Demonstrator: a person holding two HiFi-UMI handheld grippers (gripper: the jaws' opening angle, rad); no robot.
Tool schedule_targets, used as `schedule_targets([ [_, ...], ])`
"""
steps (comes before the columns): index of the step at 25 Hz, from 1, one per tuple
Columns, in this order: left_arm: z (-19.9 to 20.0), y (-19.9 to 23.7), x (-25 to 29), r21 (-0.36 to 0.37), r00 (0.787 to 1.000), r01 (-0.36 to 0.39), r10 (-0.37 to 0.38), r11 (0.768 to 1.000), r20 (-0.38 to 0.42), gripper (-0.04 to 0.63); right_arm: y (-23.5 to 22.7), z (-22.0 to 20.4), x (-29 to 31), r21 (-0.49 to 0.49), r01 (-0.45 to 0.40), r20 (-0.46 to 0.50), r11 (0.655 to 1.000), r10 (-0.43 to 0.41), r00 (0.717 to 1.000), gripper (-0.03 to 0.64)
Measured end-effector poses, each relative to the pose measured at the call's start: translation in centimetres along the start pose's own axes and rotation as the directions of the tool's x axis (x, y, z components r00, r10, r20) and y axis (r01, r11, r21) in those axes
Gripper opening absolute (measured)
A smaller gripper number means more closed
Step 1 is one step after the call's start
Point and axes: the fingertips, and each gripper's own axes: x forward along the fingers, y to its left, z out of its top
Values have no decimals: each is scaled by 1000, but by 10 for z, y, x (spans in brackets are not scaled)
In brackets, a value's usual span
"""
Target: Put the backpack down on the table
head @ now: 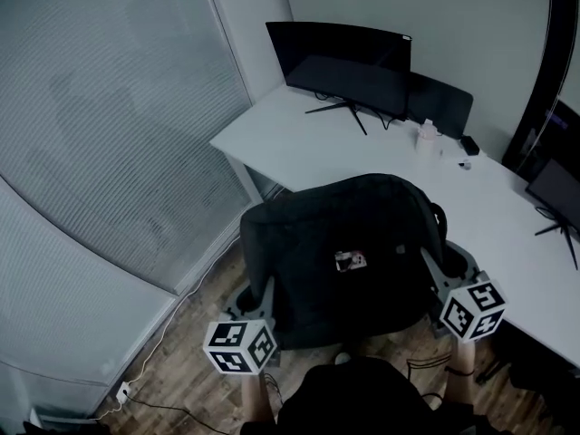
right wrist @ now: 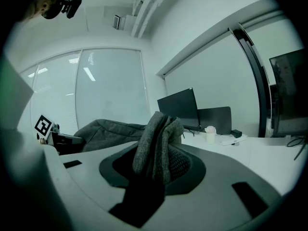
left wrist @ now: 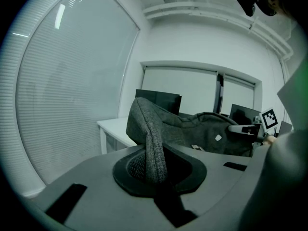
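A dark grey backpack (head: pixel 340 252) hangs in the air between my two grippers, in front of the white table (head: pixel 299 139). A small tag (head: pixel 350 261) shows on its face. My left gripper (head: pixel 263 290) is shut on a fold of the backpack's fabric (left wrist: pixel 153 143) at its left side. On the right side, my right gripper (head: pixel 433 265) is shut on a thicker bunch of the backpack's fabric (right wrist: pixel 156 146). The backpack's lower part hides behind the person's head in the head view.
A black monitor (head: pixel 340 62) and a dark chair back (head: pixel 441 105) stand at the table's far side. A white cup (head: pixel 426 140) and small items (head: pixel 468 147) lie near them. A second monitor (head: pixel 555 193) is at the right. Blinds (head: pixel 109 152) cover the window on the left; a cable (head: pixel 163 347) runs on the wooden floor.
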Motion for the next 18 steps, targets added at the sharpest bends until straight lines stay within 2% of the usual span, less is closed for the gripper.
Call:
schedule_targets([
  [11,22,12,48,-3,999,44,-44,999,6,46,-21,23,34,-8,27,13,1000,-27,1000,124],
  [18,47,21,107,10,998,61,-61,998,5,46,-53,39,80,2,40,31,999,-40,999,124],
])
